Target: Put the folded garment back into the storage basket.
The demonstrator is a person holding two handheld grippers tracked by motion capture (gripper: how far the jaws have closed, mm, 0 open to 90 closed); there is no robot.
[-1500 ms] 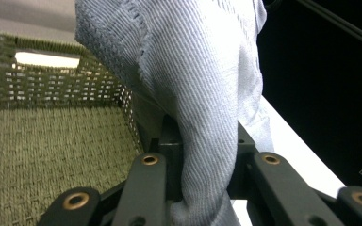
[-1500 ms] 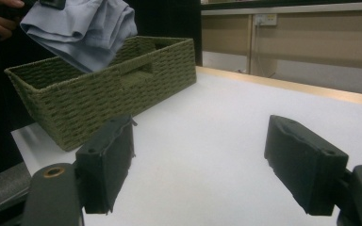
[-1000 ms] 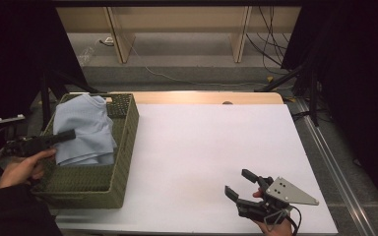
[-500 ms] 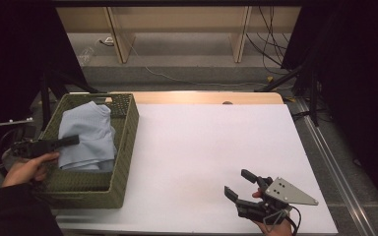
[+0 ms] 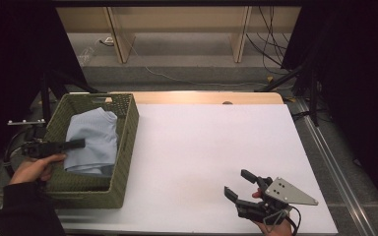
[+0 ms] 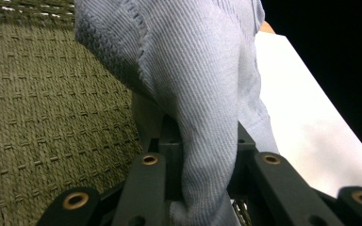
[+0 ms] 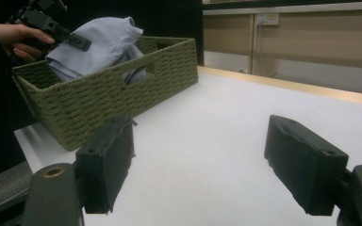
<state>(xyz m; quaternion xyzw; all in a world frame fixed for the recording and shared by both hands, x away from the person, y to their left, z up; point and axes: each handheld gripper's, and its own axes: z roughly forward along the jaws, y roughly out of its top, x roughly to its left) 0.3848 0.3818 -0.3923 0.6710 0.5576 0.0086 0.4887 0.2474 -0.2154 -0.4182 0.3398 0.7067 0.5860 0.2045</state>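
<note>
The white table (image 5: pixel 211 147) was the largest thing, and the green woven basket (image 5: pixel 123 147) stood on its left part, close to the person's side. All other places here are given relative to this basket.

Inside the basket lay a light blue knitted garment (image 5: pixel 93 140), bunched up, with its upper part rising above the basket rim, as the right gripper view (image 7: pixel 103 33) showed. It filled the far and middle part of the basket, while the near part of the basket floor was bare.

The left gripper (image 5: pixel 76 144) was over the left rim of the basket, held level by the left hand (image 5: pixel 34 167), which was just outside the basket wall. Its tongs were pressed together on a fold of the garment; in the left gripper view the blue cloth (image 6: pixel 202 141) ran down between the two black jaws, with the woven wall (image 6: pixel 52 141) beside it.

The right gripper (image 5: pixel 239 183) was well apart from the basket, to its right, low over the near part of the table. Its tongs stood wide apart with nothing between them.
</note>
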